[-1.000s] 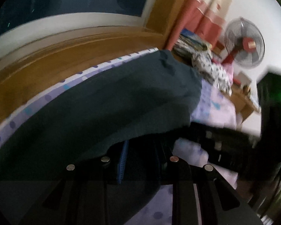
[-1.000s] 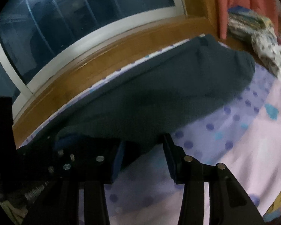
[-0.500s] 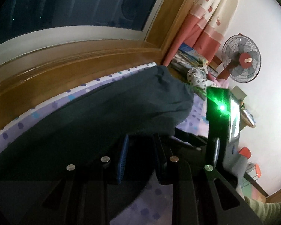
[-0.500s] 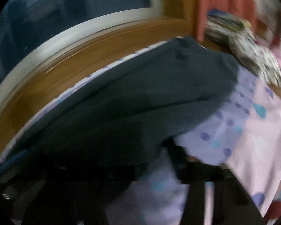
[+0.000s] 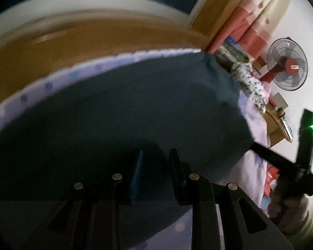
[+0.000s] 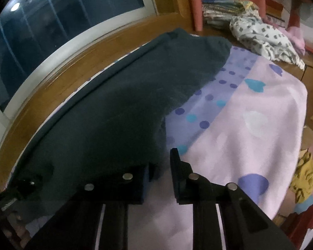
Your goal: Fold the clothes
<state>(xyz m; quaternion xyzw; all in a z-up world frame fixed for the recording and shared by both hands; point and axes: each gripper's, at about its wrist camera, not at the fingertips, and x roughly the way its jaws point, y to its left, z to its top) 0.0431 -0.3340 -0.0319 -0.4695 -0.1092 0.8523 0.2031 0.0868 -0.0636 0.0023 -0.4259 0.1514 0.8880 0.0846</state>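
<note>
Dark teal cloth, a garment, is lying spread along the far edge of the bed, beside the wooden sill under the window. The bed's sheet is showing pink and lilac with dots and hearts. The left gripper is sitting low over the garment, its fingers standing apart with dark cloth lying between them; whether they are pinching it I cannot tell. The right gripper is resting at the garment's near corner, its fingers apart, a fold of the cloth lying just beside the left one. A patterned heap of clothes is lying beyond the bed, near a red fan and a pink curtain.
</note>
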